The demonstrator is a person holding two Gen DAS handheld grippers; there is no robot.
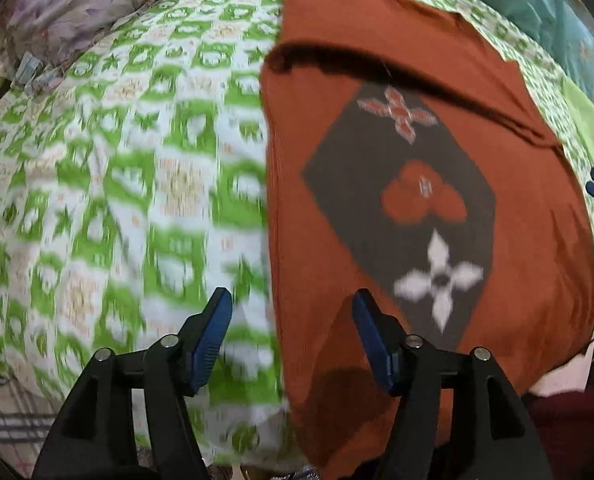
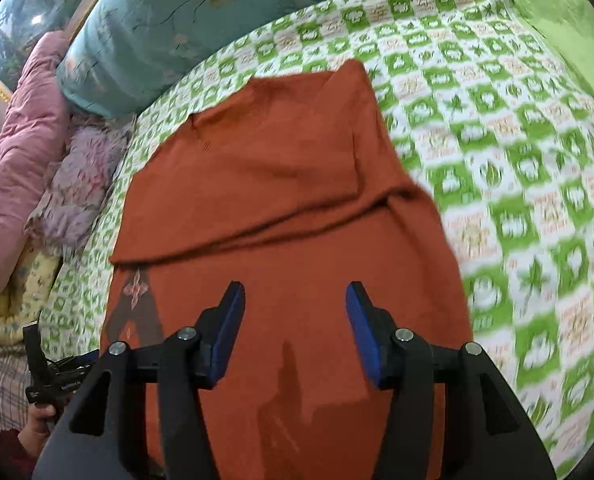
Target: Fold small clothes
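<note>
Rust-orange garment, knitted, one item: lay flat on the green-and-white patterned bedspread, partly folded, with one flap turned over across its upper part. In my right wrist view the same garment showed that folded flap as a diagonal edge running across the cloth.
Dark diamond panel on the garment's front: carried an orange cross motif, an orange clover shape and a white four-petal flower.
My left gripper: fingers spread wide, nothing between them; hovered over the garment's left edge, one blue pad above the bedspread, the other above orange cloth. Contact with the cloth could not be told.
My right gripper: fingers likewise wide apart and empty, poised above the garment's lower half.
Teal floral pillow: lay at the far side of the bed, beyond the garment.
Pink quilt: bunched at the left, beside the pillow.
Floral cloth: lay at the bedspread's far left corner in my left wrist view.
</note>
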